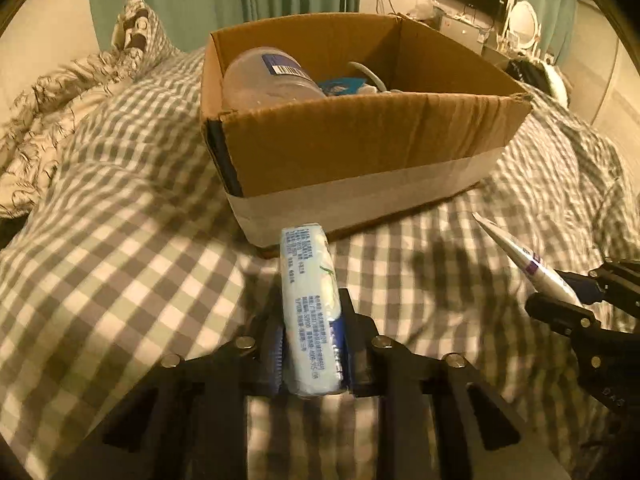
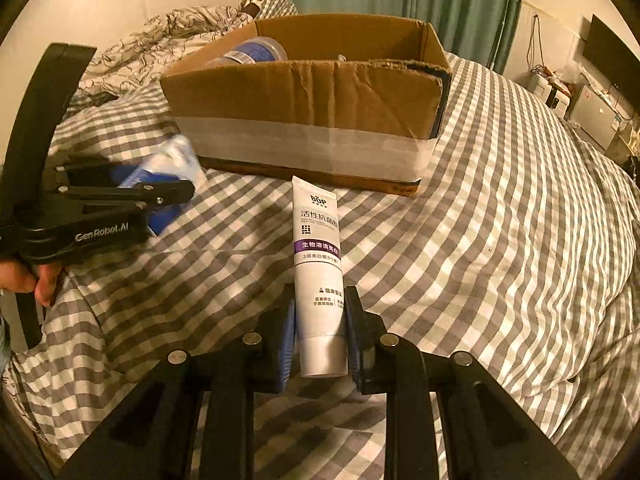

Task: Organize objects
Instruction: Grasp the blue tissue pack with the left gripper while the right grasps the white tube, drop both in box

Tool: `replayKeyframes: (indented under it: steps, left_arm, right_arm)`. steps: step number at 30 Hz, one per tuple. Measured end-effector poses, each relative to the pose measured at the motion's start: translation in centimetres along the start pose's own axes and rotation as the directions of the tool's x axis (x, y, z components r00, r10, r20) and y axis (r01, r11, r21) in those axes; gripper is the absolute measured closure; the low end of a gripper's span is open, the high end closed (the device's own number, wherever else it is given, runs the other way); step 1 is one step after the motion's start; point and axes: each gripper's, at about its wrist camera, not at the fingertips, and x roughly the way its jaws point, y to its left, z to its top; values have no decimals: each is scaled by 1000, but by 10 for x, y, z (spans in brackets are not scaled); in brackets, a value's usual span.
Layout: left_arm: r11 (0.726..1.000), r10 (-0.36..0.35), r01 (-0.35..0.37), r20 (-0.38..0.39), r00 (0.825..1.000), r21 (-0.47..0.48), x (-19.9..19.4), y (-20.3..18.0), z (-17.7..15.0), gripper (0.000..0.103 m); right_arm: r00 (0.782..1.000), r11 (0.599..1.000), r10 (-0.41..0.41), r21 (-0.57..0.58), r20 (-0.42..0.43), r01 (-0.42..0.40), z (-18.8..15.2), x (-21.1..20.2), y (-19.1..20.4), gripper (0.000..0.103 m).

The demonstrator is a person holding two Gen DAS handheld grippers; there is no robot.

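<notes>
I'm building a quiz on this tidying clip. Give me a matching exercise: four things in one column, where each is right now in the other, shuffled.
Things
1. tissue pack
2. toothpaste tube
3. clear plastic jar
4. cardboard box

Places
A. lying inside the box
B. standing on the checked bedspread
C. clamped in the left gripper
D. clamped in the right gripper

Pairs: 1-C, 2-D, 3-A, 4-B
</notes>
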Motion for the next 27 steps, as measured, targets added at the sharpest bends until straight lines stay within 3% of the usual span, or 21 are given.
replayKeyframes:
  steps: [7,17,21,27]
  left_arm:
    - [993,69,-79,109,992,84,-44,-23,-1,83]
    - [993,40,-69,265,963,100,-115,-34,21,83]
    - [995,4,-34,304,953,94,-134,-34,37,83]
    - [993,9,-51,358,934,109,-148,-32,70,83]
  right_arm:
    - [998,999,9,47,66,-12,2,-27,8,81]
    - [976,998,-53,30,210,48,19,-99,21,81]
    - [963,997,-80,19,259,77,36,-120,21,81]
    - [945,996,-88,7,314,90,74,-133,16,81]
